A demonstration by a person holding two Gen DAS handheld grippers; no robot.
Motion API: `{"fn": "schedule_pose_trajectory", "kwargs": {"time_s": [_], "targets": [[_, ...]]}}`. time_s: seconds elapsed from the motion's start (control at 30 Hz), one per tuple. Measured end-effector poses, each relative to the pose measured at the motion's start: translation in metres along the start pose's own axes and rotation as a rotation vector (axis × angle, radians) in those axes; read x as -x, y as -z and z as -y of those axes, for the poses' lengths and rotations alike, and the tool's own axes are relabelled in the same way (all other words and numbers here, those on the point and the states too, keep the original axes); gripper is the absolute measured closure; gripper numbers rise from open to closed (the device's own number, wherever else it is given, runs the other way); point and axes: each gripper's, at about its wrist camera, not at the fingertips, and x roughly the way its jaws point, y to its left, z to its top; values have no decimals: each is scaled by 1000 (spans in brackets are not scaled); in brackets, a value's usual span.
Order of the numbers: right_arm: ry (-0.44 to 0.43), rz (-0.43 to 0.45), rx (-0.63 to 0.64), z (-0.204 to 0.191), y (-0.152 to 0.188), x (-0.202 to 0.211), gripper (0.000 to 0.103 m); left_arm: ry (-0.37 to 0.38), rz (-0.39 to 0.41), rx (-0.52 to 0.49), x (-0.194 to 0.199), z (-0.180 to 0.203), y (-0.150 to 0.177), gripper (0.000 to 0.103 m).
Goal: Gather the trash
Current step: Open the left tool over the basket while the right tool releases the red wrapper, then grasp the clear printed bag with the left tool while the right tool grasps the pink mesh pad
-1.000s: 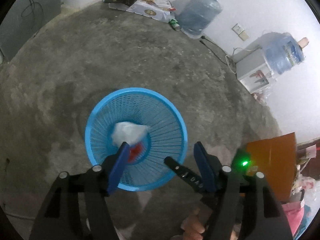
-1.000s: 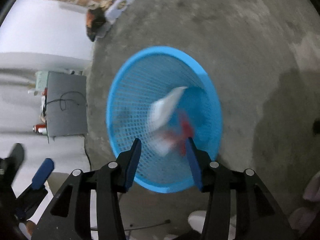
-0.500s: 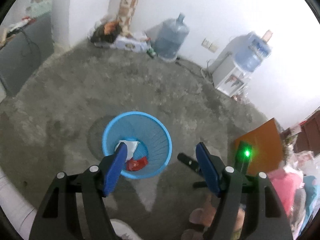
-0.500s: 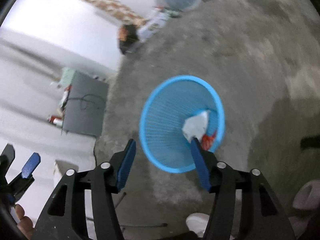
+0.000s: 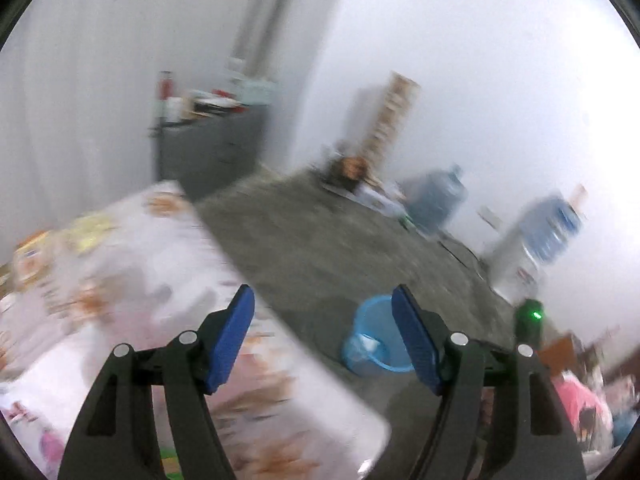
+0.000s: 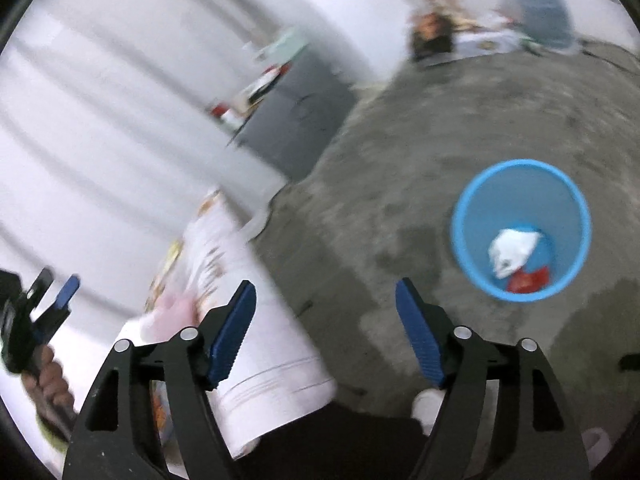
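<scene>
Both grippers lifted away | round mesh basket (image 6: 472,208); crumpled wrappers (image 6: 512,248)

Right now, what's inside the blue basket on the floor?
Inside the blue basket lies a crumpled white wrapper with a red wrapper beside it, partly tucked under the white one. Anything beneath them is covered, so I cannot tell.

The grey floor (image 6: 400,168) holds a blue basket (image 6: 472,216), and well past the basket a big water bottle (image 6: 536,0) stands by the wall.
</scene>
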Motion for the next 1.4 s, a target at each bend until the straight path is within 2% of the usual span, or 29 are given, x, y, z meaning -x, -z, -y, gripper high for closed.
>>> {"fn": "schedule_pose_trajectory", "kwargs": {"time_s": [0.1,0.27,0.37,0.47,0.57,0.67,0.77,0.83,1.0,1.07,1.13,1.3,1.4], "targets": [[-21,-46,117,-44,7,-12,30,-52,2,100,19,-49,6,34],[-62,-134,323,-119,23,-47,22,-106,-150,217,-5,-106,9,34],[-86,-210,368,-154,33,-72,21,-111,-213,287,-29,-128,12,34],[-85,-269,387,-172,42,-94,21,-146,-285,330,-54,-147,13,34],[-50,-293,425,-192,47,-116,19,-186,-330,365,-77,-166,10,35],[-10,-327,455,-207,51,-135,17,-207,-372,359,-97,-178,8,35],[12,-356,498,-219,56,-153,16,-259,-410,346,-116,-187,9,35],[20,-368,529,-226,60,-164,14,-272,-432,349,-124,-192,11,41],[49,-396,573,-231,66,-179,14,-261,-458,354,-135,-198,17,56],[52,-403,592,-231,70,-183,14,-256,-460,354,-137,-198,17,67],[57,-403,614,-233,74,-186,14,-248,-452,353,-136,-199,19,74],[60,-405,632,-234,78,-190,14,-233,-418,343,-131,-197,17,79],[59,-405,635,-235,79,-194,19,-222,-397,330,-124,-193,16,81]]}}
